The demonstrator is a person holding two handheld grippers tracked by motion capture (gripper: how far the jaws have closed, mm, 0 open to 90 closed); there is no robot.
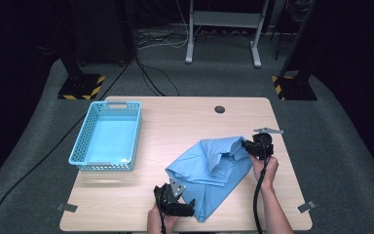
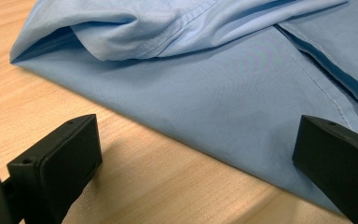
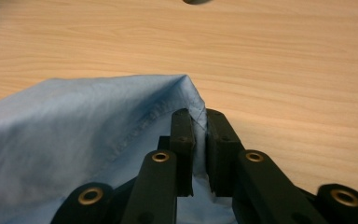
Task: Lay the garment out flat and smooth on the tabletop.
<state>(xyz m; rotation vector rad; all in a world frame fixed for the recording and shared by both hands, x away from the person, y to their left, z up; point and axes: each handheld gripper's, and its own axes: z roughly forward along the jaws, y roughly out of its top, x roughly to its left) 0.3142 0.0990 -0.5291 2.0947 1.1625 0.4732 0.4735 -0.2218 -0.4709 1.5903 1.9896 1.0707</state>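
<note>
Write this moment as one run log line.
right gripper: shut on blue cloth corner | left gripper: open at cloth edge | basket: empty

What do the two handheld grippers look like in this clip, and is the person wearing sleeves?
Both the left gripper and right gripper are black, each topped by a grey three-cornered plate, the right trailing a black cable. Their linkage arms carry brass-coloured rivets, and the jaws are blocky black pads. The forearms are bare, with no sleeves visible.

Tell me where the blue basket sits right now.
In the high view the blue basket stands on the left part of the table, apart from the blue shirt to its right.
</note>
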